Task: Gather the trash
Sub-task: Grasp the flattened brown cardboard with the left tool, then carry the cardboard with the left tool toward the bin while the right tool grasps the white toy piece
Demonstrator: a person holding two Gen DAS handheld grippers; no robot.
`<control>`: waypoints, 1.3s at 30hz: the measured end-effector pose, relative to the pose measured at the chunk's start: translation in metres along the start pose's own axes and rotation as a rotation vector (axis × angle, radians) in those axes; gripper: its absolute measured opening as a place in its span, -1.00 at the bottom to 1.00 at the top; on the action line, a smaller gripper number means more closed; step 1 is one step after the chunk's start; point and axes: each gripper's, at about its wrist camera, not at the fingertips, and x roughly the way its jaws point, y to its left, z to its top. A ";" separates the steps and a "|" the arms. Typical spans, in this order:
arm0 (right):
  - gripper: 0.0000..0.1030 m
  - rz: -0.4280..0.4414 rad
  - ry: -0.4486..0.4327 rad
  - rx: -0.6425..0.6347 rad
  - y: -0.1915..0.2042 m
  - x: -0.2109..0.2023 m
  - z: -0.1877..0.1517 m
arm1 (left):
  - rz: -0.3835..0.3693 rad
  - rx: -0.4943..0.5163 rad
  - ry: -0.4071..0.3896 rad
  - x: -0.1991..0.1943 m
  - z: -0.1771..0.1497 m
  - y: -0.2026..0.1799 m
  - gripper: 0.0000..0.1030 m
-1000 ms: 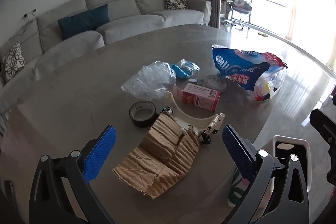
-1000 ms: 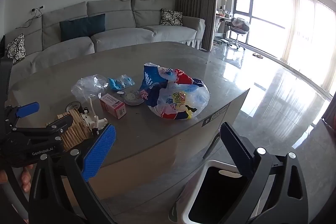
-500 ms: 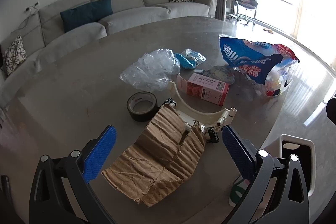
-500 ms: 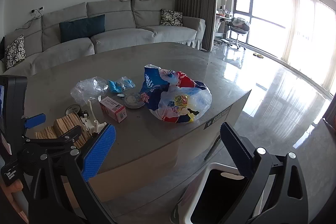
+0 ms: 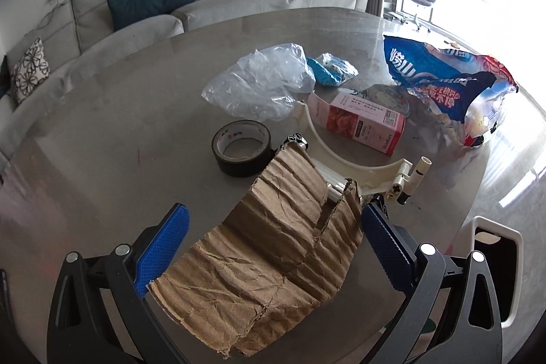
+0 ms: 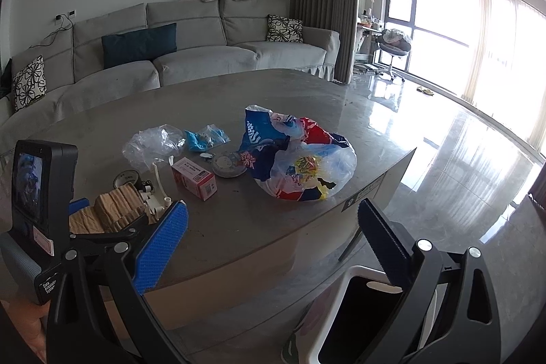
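Cardboard (image 5: 273, 261) hides part of the white bracket (image 5: 358, 173).

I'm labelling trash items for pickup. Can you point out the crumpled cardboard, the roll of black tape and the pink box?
crumpled cardboard (image 5: 273, 265), left wrist view, middle of its creased face.
roll of black tape (image 5: 225, 159), left wrist view, outer band.
pink box (image 5: 361, 125), left wrist view, printed side.

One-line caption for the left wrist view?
Open left gripper straddles crumpled cardboard on the table, near a black tape roll and pink carton.

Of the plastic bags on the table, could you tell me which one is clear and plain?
The clear plastic bag, crumpled behind the black tape roll. The small bag beside it holds something blue, and the large bag is printed blue and red.
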 end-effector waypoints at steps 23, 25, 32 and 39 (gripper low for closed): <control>0.93 0.007 0.000 -0.016 0.009 0.001 -0.003 | -0.042 0.058 -0.030 -0.017 -0.007 -0.006 0.94; 0.93 0.008 -0.003 -0.022 0.010 0.001 -0.003 | -0.043 0.050 -0.012 -0.010 -0.008 -0.005 0.94; 0.93 0.011 -0.001 -0.020 0.011 0.001 -0.003 | -0.014 0.041 0.039 0.016 -0.008 -0.007 0.93; 0.93 0.008 0.005 -0.020 0.012 0.004 -0.006 | -0.078 0.055 0.036 0.013 -0.009 -0.009 0.16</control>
